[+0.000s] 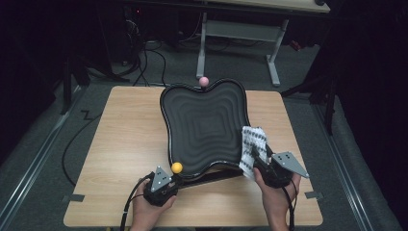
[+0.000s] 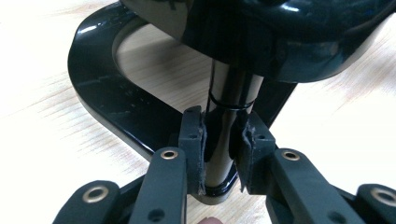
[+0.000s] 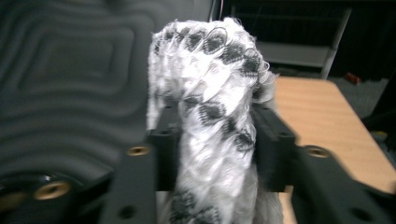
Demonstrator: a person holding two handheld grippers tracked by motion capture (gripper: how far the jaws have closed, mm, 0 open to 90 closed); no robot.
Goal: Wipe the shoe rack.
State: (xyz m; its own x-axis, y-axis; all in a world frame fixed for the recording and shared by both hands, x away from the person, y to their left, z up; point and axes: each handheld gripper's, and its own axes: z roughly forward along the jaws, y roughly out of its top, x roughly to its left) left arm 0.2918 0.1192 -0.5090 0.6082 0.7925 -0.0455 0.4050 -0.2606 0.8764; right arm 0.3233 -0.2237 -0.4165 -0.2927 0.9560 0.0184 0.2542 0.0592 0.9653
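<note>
Left tongs (image 2: 219, 154) clamped on glossy tray post (image 2: 224, 121): rigid, slippery. Right tongs (image 3: 217, 135) pinching soft cloth (image 3: 210, 93): light, floppy, grip bunched middle.

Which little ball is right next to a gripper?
The yellow ball. It sits at the near edge of the black tray, right beside the left gripper. The pink ball is at the tray's far edge, away from both grippers.

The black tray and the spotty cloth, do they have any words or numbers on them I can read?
No words or numbers anywhere.
Black tray: only wavy ridges.
Spotty cloth: only dark spots, no label.
Both tongs, left and right: no writing.
</note>
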